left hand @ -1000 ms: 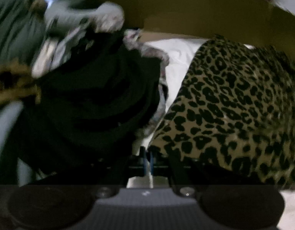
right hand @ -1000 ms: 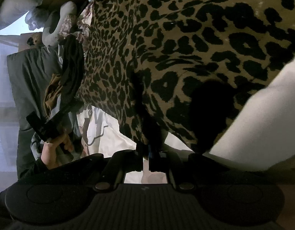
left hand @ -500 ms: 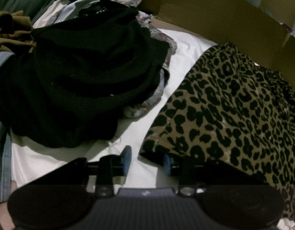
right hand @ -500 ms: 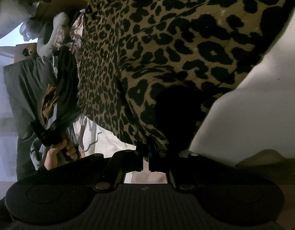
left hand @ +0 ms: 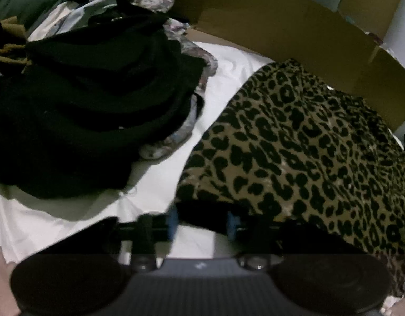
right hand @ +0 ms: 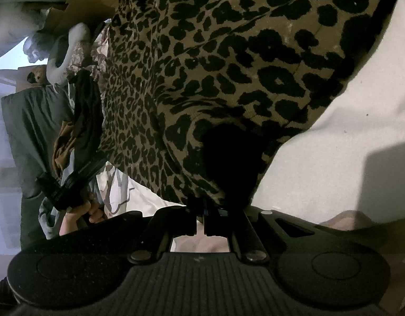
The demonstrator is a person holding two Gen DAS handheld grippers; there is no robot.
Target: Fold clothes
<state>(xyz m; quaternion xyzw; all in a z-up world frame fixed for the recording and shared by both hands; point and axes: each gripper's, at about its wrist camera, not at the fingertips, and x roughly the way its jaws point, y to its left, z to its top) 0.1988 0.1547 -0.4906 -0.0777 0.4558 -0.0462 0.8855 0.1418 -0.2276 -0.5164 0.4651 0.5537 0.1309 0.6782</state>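
Note:
A leopard-print garment [left hand: 302, 142] lies spread on the white sheet [left hand: 155, 179], filling the right of the left wrist view. My left gripper [left hand: 202, 222] is open, its blue-tipped fingers just in front of the garment's near corner, holding nothing. In the right wrist view the same garment [right hand: 228, 65] fills the upper frame. My right gripper [right hand: 203, 208] is shut on the garment's edge. The left gripper [right hand: 70, 184] and the hand holding it show at the left of that view.
A pile of clothes topped by a black knit [left hand: 91, 110] lies left of the garment. A cardboard box wall [left hand: 281, 26] runs along the back. Green bedding [right hand: 31, 121] lies beyond the pile. White sheet [right hand: 347, 142] shows at the right.
My left gripper has opened and let go of the garment's corner, which now lies on the sheet. My right gripper stays shut on the edge, and the garment has settled lower.

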